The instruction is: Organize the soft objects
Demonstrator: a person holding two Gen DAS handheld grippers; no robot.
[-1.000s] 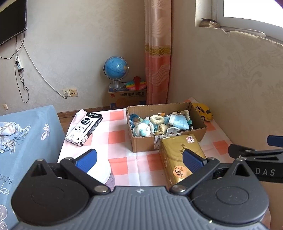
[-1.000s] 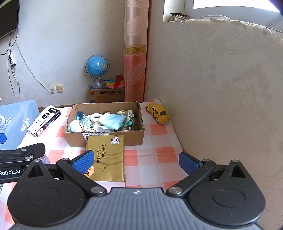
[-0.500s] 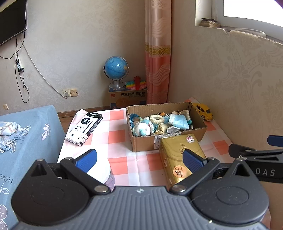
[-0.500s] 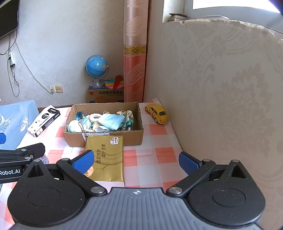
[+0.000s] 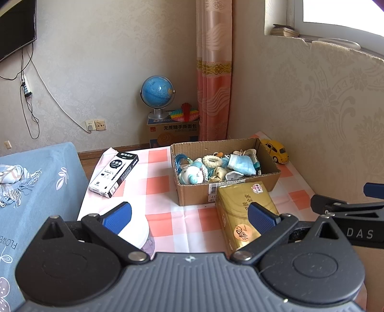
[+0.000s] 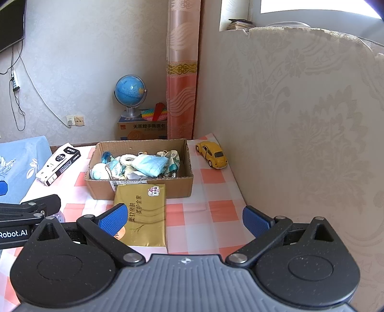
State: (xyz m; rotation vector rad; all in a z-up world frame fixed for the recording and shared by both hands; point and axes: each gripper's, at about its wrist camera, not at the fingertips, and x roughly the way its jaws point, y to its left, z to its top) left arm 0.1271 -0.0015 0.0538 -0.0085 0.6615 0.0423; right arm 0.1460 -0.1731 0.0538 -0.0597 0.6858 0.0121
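Checked cloth covered the surface [image 6: 217, 212], and on it a cardboard box [image 5: 240, 189] held the soft objects [image 5: 216, 165], well ahead of both jaws. Just before the box lay a gold tissue pack [image 6: 141, 211]. Left gripper [image 5: 189, 213] and right gripper [image 6: 183, 216] both stood open, holding nothing.

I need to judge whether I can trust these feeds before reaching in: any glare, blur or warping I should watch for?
Left wrist view: window blown out white at top right, cardboard box and its contents sharp, straight wall edges bowed by the fisheye. Right wrist view: same overexposed window, toy car crisp, no motion blur; both hand-held grippers open and dark but readable.
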